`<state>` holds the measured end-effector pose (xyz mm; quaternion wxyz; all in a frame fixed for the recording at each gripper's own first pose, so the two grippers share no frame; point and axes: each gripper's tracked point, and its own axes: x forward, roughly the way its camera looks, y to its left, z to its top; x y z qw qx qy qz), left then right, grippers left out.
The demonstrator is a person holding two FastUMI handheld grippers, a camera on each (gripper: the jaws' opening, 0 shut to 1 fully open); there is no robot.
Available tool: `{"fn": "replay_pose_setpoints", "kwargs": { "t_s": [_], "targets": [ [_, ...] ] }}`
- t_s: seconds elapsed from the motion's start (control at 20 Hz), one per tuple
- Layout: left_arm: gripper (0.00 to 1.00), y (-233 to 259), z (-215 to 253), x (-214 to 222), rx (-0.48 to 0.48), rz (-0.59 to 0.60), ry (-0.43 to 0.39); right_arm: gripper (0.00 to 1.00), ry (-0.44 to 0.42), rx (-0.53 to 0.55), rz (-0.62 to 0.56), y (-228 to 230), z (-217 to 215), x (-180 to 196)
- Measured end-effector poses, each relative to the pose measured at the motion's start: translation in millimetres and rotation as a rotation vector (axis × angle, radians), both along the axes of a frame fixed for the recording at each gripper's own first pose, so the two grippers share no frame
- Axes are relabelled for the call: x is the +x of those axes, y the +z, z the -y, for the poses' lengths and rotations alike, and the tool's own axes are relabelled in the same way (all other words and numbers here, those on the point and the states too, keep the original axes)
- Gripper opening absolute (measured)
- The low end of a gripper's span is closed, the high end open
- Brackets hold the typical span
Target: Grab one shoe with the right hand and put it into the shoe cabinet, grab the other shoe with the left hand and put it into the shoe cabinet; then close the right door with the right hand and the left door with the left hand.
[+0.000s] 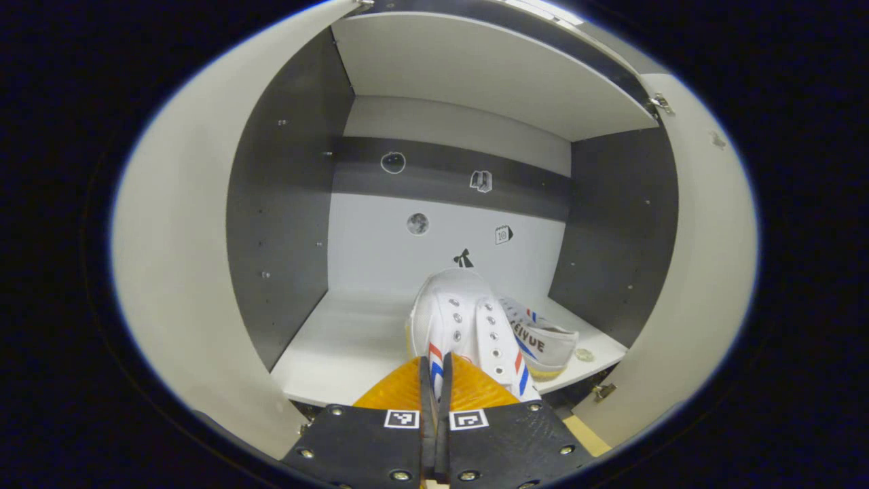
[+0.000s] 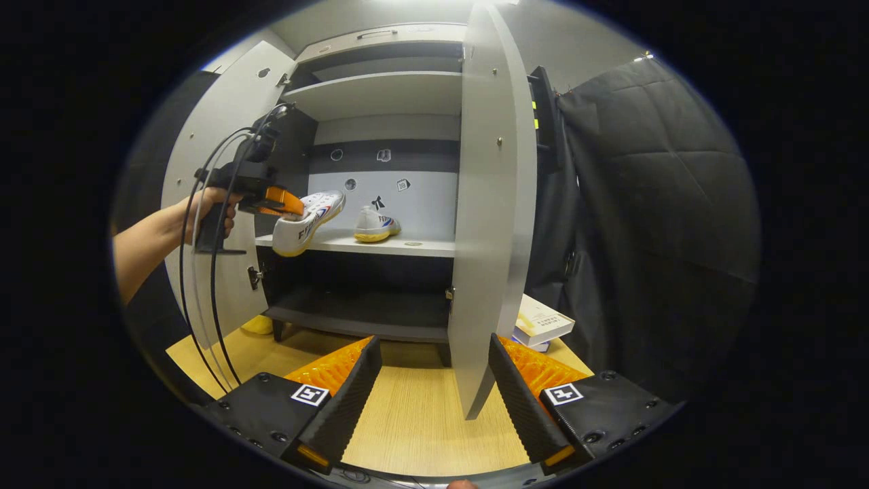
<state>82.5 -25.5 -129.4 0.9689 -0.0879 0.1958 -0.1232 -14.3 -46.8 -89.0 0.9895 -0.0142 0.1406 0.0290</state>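
Two shoes matter here. The shoe I carry (image 1: 468, 333) is pinched in my left gripper (image 1: 434, 401), toe pointing into the cabinet, above the shelf (image 1: 339, 353). The other shoe (image 2: 375, 225) already sits there, to its right. The right gripper view shows my shoe hanging off the shelf's front edge. My right gripper (image 2: 431, 387) is wide apart, holding nothing, near the right door (image 2: 489, 204).

left view inside cabinet (image 1: 468, 75), right view farther back
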Motion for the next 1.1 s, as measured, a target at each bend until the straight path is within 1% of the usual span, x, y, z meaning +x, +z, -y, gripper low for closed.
{"fn": "replay_pose_setpoints", "kwargs": {
  "t_s": [0.05, 0.1, 0.15, 0.2, 0.25, 0.3, 0.35, 0.4, 0.5, 0.55, 0.6, 0.75, 0.8, 0.85, 0.9, 0.95, 1.0, 1.1],
  "targets": [
    [0.01, 0.8, 0.0, -0.2, -0.005, 0.003, 0.003, 0.97, -0.001, 0.005, -0.011, -2.4, 0.6, -1.0],
    [0.01, -0.1, 0.3, -0.6, -0.008, 0.004, 0.007, 0.99, 0.001, 0.011, -0.021, -4.8, 0.4, -2.2],
    [0.01, -0.7, 0.3, 0.1, -0.004, 0.009, 0.011, 0.99, -0.001, 0.012, -0.023, -4.5, 1.2, -2.9],
    [0.01, 0.7, -0.7, 0.9, 0.006, 0.01, 0.008, 0.97, -0.002, 0.009, -0.023, -4.2, 2.6, -3.3],
    [0.01, 2.4, -2.2, 0.7, 0.012, 0.01, 0.007, 0.99, -0.004, 0.003, -0.02, -3.6, 3.9, -3.8],
    [0.01, 4.1, -3.7, 1.1, 0.01, 0.007, 0.007, 0.97, -0.006, -0.003, -0.02, -3.6, 5.4, -4.4],
    [0.01, 4.5, -3.9, 0.9, 0.006, 0.0, 0.011, 0.97, -0.008, -0.006, -0.022, -3.6, 7.0, -4.8],
    [0.01, 1.9, -4.1, 0.0, 0.008, -0.005, 0.017, 0.99, -0.011, -0.007, -0.026, -5.4, 8.7, -5.9],
    [0.01, -4.7, -1.7, 0.7, 0.018, -0.023, 0.018, 0.99, -0.016, -0.012, -0.035, -7.3, 12.1, -7.8],
    [0.01, -8.8, -1.3, -0.3, 0.021, -0.04, 0.024, 0.97, -0.019, -0.016, -0.036, -7.1, 13.8, -7.7],
    [0.01, -11.8, -1.3, -1.7, 0.029, -0.062, 0.028, 0.99, -0.022, -0.017, -0.037, -7.1, 15.9, -8.5],
    [0.01, -18.0, -3.0, -6.1, 0.068, -0.105, 0.055, 0.99, -0.037, -0.015, -0.03, -2.4, 21.3, -8.4],
    [0.01, -17.9, -1.8, -5.1, 0.064, -0.102, 0.06, 0.97, -0.041, -0.012, -0.026, -1.1, 22.7, -7.7],
    [0.01, -18.0, 0.1, -4.3, 0.058, -0.098, 0.06, 0.99, -0.044, -0.011, -0.023, 0.3, 24.2, -7.2],
    [0.02, -16.7, -0.3, -3.9, 0.051, -0.082, 0.057, 0.99, -0.047, -0.009, -0.018, 2.1, 25.3, -7.6],
    [0.07, -12.1, -2.9, -2.9, 0.07, -0.058, 0.073, 0.99, -0.049, -0.008, -0.013, 4.9, 25.7, -7.4],
    [0.04, -6.6, -14.9, -3.9, 0.116, -0.032, 0.099, 0.99, -0.051, -0.005, -0.008, 7.4, 26.7, -7.4],
    [0.38, 3.3, -27.5, -10.5, 0.185, 0.011, 0.127, 0.99, -0.053, 0.006, 0.011, 16.2, 28.6, -7.1]
  ]
}}
